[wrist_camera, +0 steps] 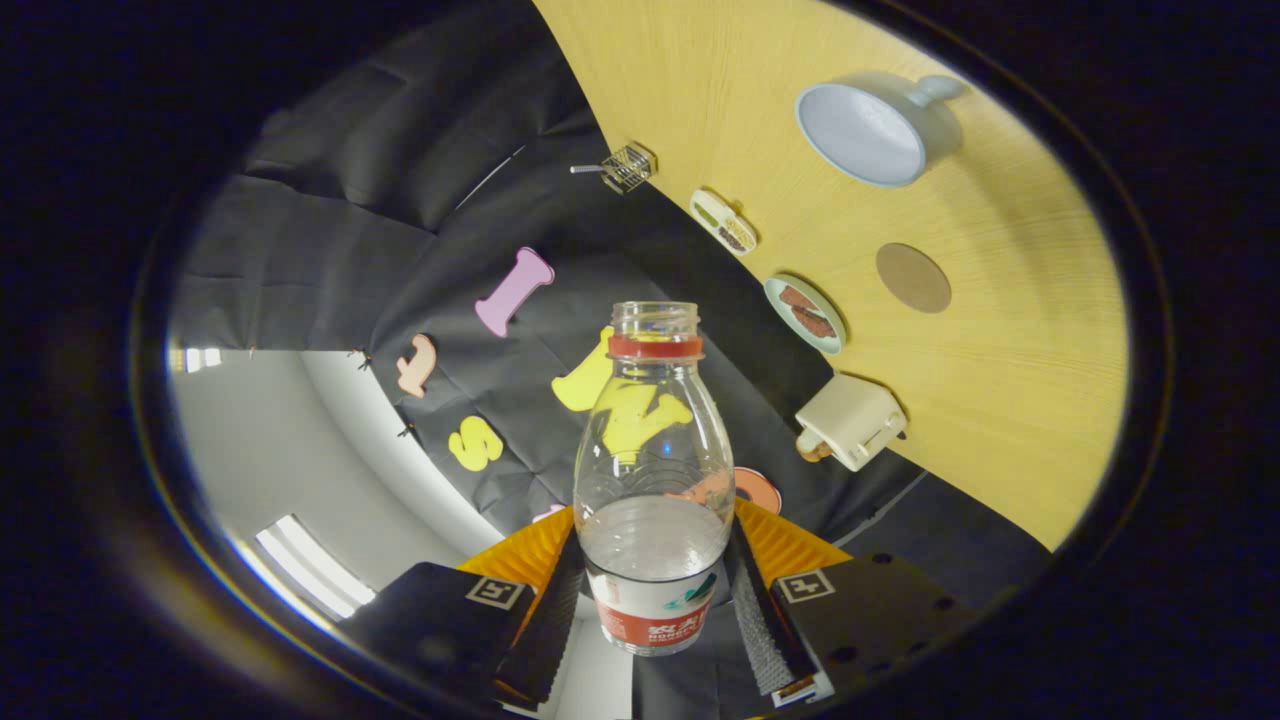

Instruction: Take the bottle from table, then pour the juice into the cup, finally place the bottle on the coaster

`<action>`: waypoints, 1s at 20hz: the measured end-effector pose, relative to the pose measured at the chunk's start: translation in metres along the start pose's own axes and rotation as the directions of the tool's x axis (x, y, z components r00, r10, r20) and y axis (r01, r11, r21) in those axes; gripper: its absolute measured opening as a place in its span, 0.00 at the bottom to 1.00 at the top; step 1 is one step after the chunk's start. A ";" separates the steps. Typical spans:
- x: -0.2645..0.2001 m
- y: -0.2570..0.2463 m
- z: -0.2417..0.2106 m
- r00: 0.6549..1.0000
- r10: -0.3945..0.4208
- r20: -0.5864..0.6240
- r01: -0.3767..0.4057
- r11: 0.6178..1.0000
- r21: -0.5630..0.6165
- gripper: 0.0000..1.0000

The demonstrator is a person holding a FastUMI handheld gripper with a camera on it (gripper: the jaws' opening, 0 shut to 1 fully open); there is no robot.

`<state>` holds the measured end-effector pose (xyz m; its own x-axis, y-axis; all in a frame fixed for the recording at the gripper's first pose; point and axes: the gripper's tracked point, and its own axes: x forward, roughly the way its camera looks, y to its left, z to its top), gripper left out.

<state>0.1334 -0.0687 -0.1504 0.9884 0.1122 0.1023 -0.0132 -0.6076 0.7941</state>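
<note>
Beyond the claw (655,590), the tabletop (1010,400) is tilting; the claw is clamping the uncapped bottle (654,470) between its fingers.

Hand-held gripper (655,610): black bodies with square markers, orange ribbed, seemingly rubber fingers.

Bare table (1010,400) around coaster (913,277)

clear bottle (653,470), red collar | pale-blue cup (870,130) | brown coaster (913,277)
</note>
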 end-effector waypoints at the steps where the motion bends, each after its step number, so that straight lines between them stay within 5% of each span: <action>1: 0.000 0.000 0.000 1.000 -0.001 -0.001 0.001 1.000 -0.011 0.76; 12: 0.000 -0.031 0.001 0.997 -0.077 -0.019 0.069 0.959 -0.275 0.76; 16: -0.008 -0.081 0.021 0.973 -0.229 -0.029 0.164 0.774 -0.612 0.77; 20: -0.016 -0.108 0.067 0.950 -0.307 0.055 0.234 0.585 -0.776 0.77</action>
<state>0.1294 -0.0576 -0.2783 0.9514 0.2503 -0.1794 0.1059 0.2811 0.9538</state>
